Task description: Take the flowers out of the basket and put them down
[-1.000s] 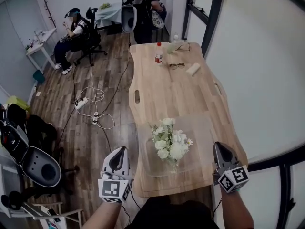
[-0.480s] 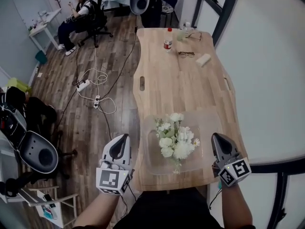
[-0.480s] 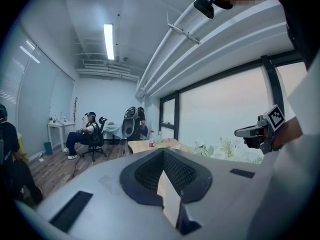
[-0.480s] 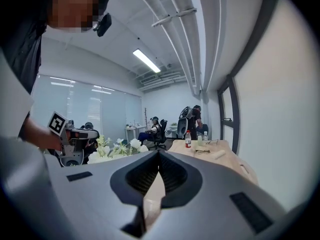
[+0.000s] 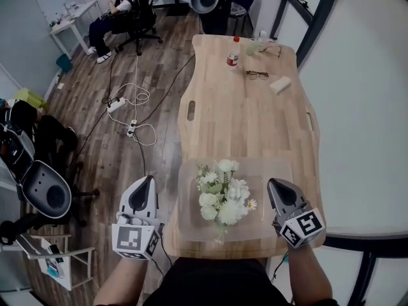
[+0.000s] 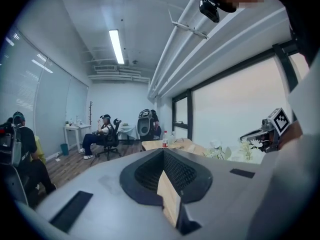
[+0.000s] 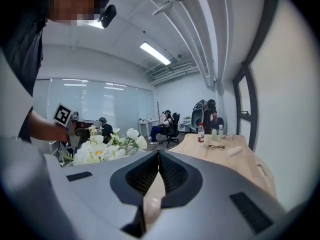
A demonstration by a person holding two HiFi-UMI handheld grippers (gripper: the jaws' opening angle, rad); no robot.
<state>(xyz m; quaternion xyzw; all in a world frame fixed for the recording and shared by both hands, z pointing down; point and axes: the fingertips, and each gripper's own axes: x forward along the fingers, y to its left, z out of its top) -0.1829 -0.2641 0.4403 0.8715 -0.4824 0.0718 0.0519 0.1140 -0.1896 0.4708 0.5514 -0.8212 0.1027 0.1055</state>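
I see wood floor (image 5: 95, 152) on left, cables (image 5: 132, 125) trailing across it, seated person (image 5: 118, 8) far back. Left claw (image 5: 145, 185): jaws together, empty, over floor just off tabletop (image 5: 242, 120) left edge. Flowers (image 5: 220, 199) sit in clear basket (image 5: 275, 171) at tabletop near end, between claws. Bottle (image 5: 234, 51), glasses (image 5: 257, 74) at far end, well apart. Right claw (image 5: 276, 187): jaws together, empty, at basket's right side.

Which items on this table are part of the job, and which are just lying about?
Job: white flowers, translucent basket holding them.
Lying about: red-capped bottle, eyeglasses, pale oblong object, all at the far end of the table.
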